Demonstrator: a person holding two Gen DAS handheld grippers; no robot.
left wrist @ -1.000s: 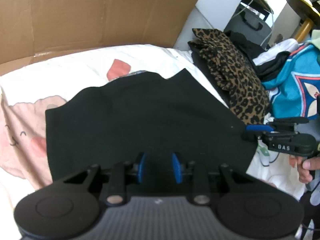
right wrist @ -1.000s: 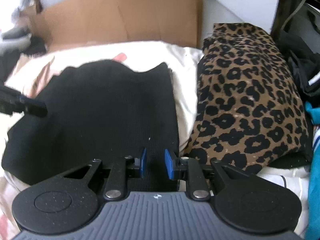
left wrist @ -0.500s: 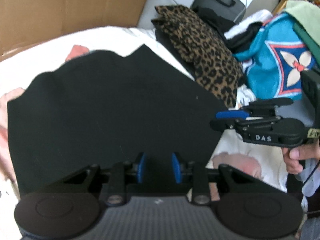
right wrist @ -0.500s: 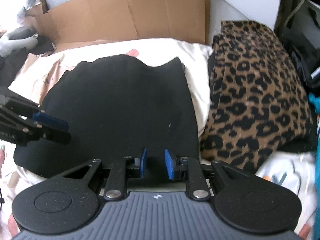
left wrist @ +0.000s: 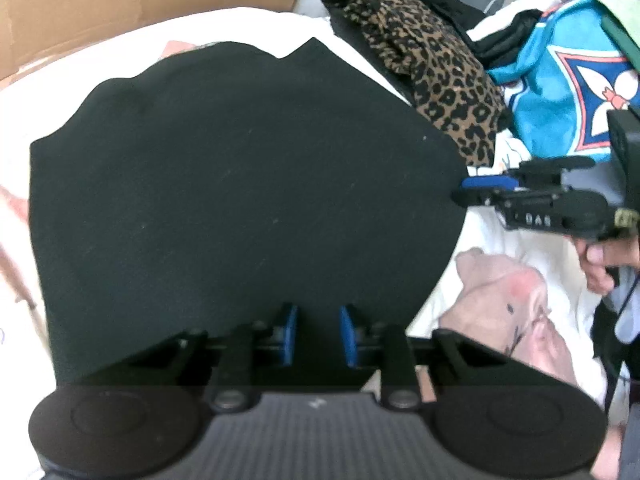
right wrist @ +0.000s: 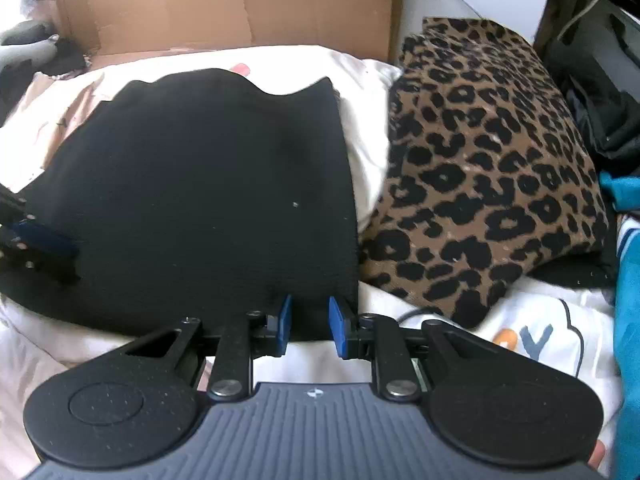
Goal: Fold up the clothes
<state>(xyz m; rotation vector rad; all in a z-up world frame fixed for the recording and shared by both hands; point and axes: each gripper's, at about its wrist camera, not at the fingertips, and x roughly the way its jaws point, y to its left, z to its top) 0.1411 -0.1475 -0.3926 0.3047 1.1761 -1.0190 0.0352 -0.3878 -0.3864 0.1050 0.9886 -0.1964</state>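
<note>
Angling steeply down over the bed (right wrist: 372,168): left tool (left wrist: 316,336) just closing further, right tool (right wrist: 310,326) marked "DAS", both grasping the black garment's (left wrist: 240,184) near edge.

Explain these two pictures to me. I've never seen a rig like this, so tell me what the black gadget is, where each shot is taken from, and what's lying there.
There is no robot here. A person holds a hand-held clamp with two blue-padded fingers in each hand, and each clamp carries a wide-angle camera looking along its fingers.

One picture looks out over the left gripper, the other over the right gripper. Each gripper also shows in the other's picture.

A black garment lies spread on pale bedding. Beside it are a leopard-print cloth and more clothes, with cardboard behind.

The right gripper seems to pinch the garment's near corner. The left gripper's jaws have just been closing with the garment's near edge between them, but whether they grip it yet is unclear.
</note>
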